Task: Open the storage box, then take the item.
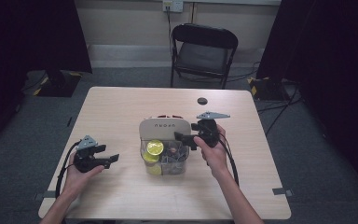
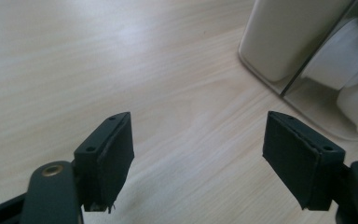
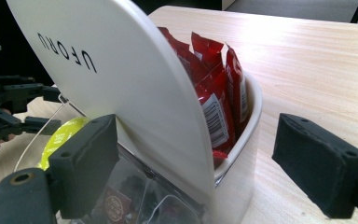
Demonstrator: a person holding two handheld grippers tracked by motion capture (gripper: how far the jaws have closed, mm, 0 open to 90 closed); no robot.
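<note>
Read the step in hand as handling the hinged lid (image 1: 164,127) of the snack organiser box (image 1: 168,164), found raised and tilting back, printed face toward the person. Could not tell from this alone whether meant to go further up or back down.

Found the right gripper (image 1: 187,140) at the lid's right-hand edge, jaws apart. Seen along its own jaws: one pad just in front of the lid's lower face, near or touching (could not tell which), the other well off to the far side, beside the rear compartment with its red sachets (image 3: 214,93). Bracketed the lid edge, then, but clamped on nothing.

Found the left gripper (image 1: 108,154) low over bare table (image 1: 121,107), left of the box and apart from it, jaws apart, nothing between them. Pointed toward the box's near corner, with the clear front compartment and its yellow-topped cups (image 1: 154,148) just ahead.

Judged the next move to call for closing the right jaws squarely on the thin lid edge, or pushing with the one pad, and swinging along the hinge's arc rather than pulling straight. Judged a steadying left gripper against the box wall useful too — light box, likely to slide or tip under a sideways pull.
</note>
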